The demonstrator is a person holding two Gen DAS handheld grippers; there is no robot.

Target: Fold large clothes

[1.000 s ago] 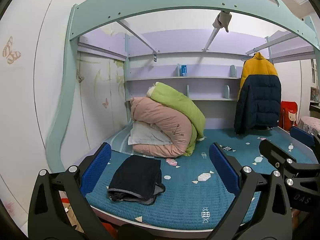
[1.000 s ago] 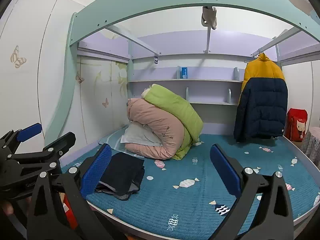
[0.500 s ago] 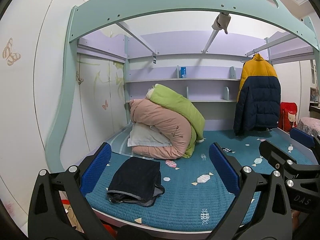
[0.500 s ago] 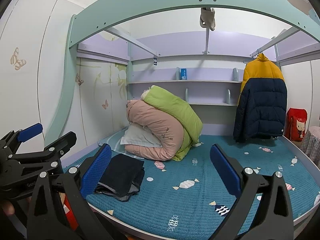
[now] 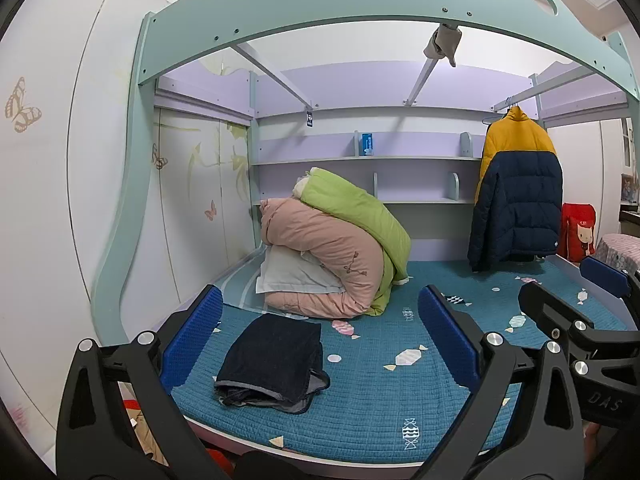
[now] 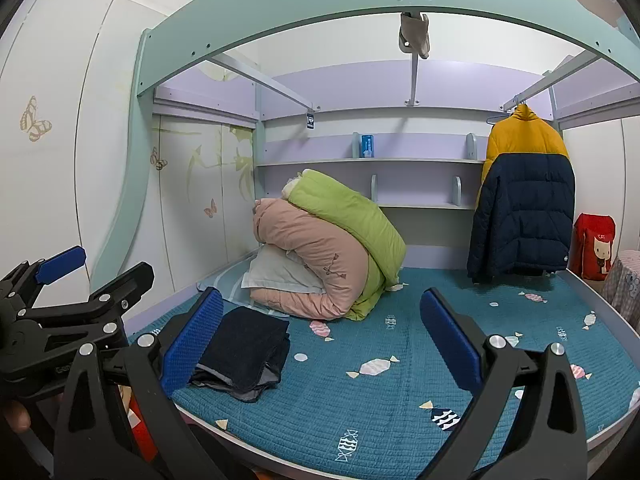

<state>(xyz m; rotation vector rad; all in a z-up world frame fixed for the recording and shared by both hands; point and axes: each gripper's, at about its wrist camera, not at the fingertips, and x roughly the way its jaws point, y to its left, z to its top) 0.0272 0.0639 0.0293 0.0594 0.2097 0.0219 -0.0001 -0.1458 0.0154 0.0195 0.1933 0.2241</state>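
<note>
While both claws are hanging wide apart and empty, the left gripper (image 5: 320,340) and right gripper (image 6: 322,334) are facing the dark folded garment (image 5: 276,360) lying at lower centre-left on the blue mattress (image 5: 380,400); a careless pinch is risking undoing its loose layers.

I see my left gripper (image 5: 320,340) as a black plastic frame with two angled arms, silver screws at the joints and blue ribbed pads (image 5: 192,336) on the fingers. My right gripper (image 6: 320,340) has the same build. Its side in the left view carries pale letters "DAS".
</note>
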